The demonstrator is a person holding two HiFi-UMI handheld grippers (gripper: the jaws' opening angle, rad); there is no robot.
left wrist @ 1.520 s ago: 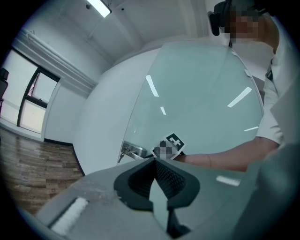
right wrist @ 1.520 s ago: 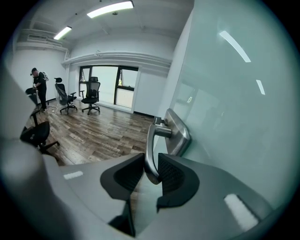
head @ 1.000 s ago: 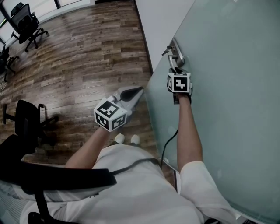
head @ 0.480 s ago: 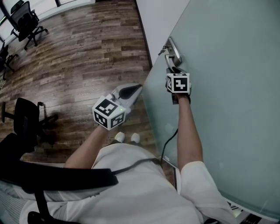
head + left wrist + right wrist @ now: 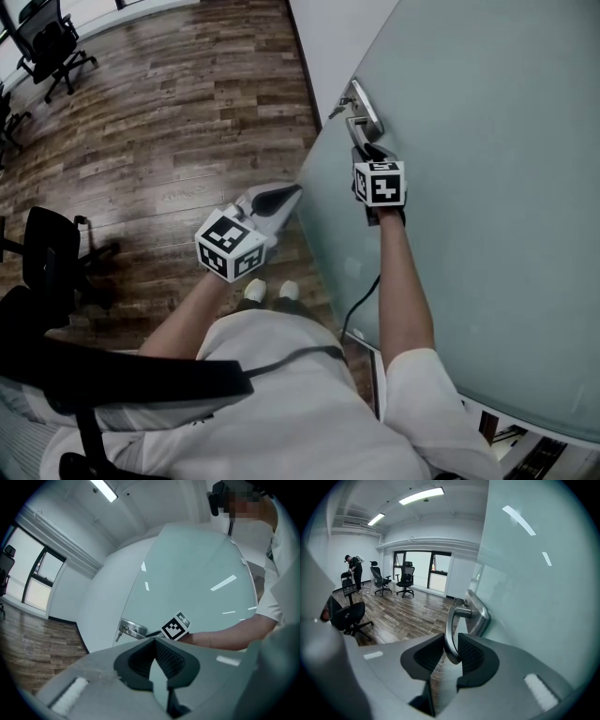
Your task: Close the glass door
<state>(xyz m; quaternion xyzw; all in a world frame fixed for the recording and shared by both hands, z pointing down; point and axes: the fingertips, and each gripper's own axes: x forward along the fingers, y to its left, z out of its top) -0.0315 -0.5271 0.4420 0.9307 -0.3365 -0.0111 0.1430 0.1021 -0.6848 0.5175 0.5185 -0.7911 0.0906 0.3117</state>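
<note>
Head view looks steeply down on the glass door [image 5: 487, 187], a frosted pane that fills the right side and stands ajar, its free edge swung out from the white wall [image 5: 328, 47] over the plank floor [image 5: 169, 122]. Office chairs [image 5: 52, 42] stand well apart at the floor's far left corner. The closing step looks to be under way. The right gripper [image 5: 372, 150] has its pads pinched on the lever of the metal door handle [image 5: 361, 127], which is mounted close to the door's free edge. The right gripper view shows that lever [image 5: 451, 630] upright between the jaws. The left gripper [image 5: 298, 190] hangs just off the door's free edge, touching nothing, with its jaws pressed together and empty. Next, the right hand probably needs a steady grip while it swings the free edge towards the wall.
</note>
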